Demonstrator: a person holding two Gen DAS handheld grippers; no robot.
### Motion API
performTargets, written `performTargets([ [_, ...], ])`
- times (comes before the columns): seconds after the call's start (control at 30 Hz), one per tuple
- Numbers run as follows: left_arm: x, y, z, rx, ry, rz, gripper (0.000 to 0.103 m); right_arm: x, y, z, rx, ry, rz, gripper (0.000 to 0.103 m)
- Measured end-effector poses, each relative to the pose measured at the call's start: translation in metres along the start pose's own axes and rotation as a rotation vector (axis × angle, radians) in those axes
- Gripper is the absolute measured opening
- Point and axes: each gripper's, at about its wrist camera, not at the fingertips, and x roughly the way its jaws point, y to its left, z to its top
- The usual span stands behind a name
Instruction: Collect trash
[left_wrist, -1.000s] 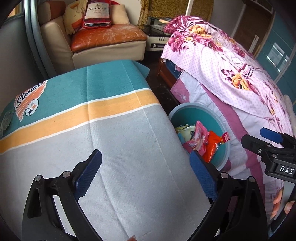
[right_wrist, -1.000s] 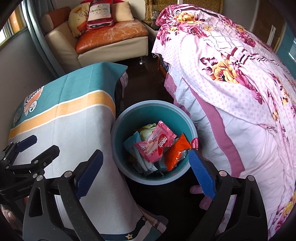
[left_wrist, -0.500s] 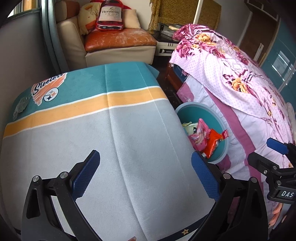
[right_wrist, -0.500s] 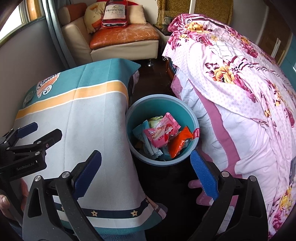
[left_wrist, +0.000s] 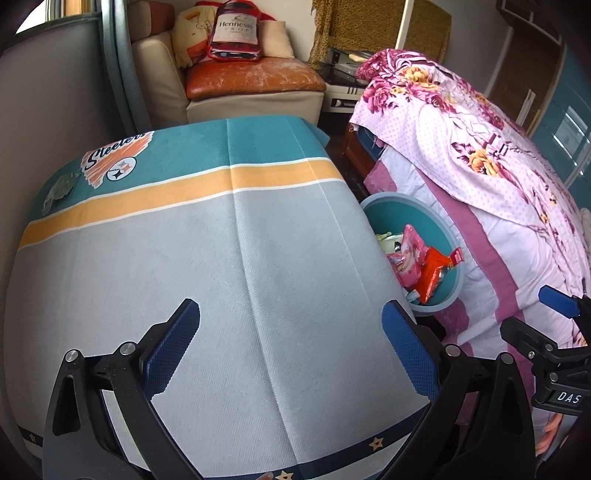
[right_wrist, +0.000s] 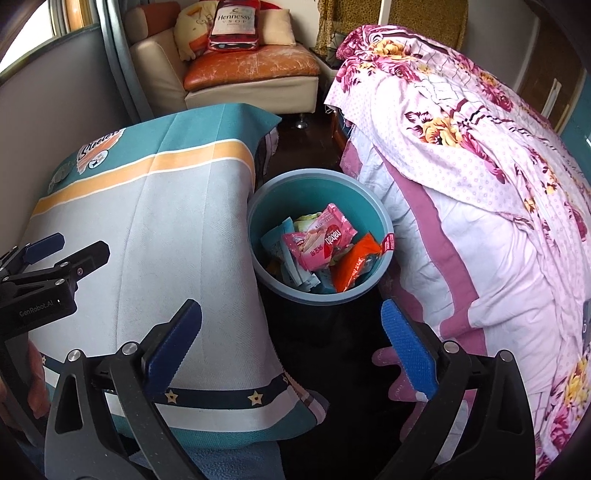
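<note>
My left gripper (left_wrist: 290, 345) hangs over the desk (left_wrist: 236, 280), jaws spread wide, nothing between them. My right gripper (right_wrist: 291, 341) is spread the same way and empty, above the dark floor gap between desk and bed (right_wrist: 480, 206). A pink slipper (right_wrist: 397, 373) lies on the floor there, partly hidden behind the right blue pad.

The desk is covered by a grey, orange and teal cloth (left_wrist: 155, 192) with a Steelers logo; its near edge is cut off by my own frame.

The trash sits in the blue bin (right_wrist: 373, 206), wedged between desk and bed — a pink wafer wrapper (right_wrist: 319, 240) on top, an orange packet (right_wrist: 354, 266) just beside it, pale blue wrappers below, hard to make out. From the left wrist view the desk edge hides half the bin.

Beyond — a sofa (right_wrist: 251, 70) carrying a Hennessy bag (right_wrist: 232, 24).
</note>
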Motion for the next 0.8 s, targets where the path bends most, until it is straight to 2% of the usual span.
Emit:
performTargets([
  [0.17,0.003,-0.001,-0.005,0.013,0.006,0.018,0.099,0.005,-0.001,-0.005,0.013,0.004,0.010,0.094],
  [0.8,0.014,-0.002,-0.006,0.015,0.014,0.015,0.099,0.016,0.001,-0.002,0.013,0.018,0.007,0.094],
])
